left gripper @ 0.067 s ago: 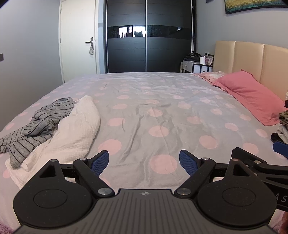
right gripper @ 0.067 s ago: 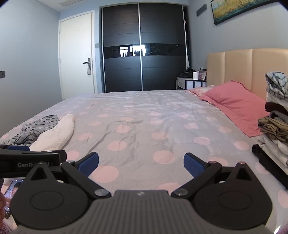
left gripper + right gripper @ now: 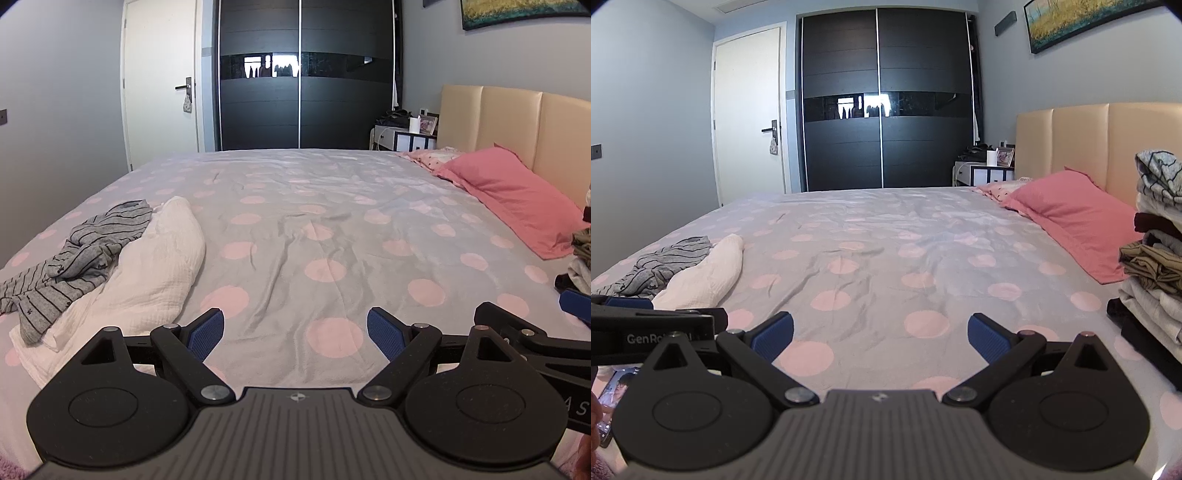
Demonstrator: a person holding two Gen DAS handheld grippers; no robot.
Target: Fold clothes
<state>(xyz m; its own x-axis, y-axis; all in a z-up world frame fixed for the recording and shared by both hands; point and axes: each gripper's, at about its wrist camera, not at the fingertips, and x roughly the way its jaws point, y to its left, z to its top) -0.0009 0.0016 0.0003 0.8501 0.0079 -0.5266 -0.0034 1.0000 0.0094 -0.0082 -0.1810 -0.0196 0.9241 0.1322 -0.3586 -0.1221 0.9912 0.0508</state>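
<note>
Folded stack cut off at rt edge, phone partly hidden.

No visible change, both tools as before, nothing moved

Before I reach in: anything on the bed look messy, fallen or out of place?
Only the unfolded laundry: a grey striped garment lies crumpled over a rumpled white textured cloth on the left. The folded stack at right stands upright. Both grippers hover open and empty.
</note>
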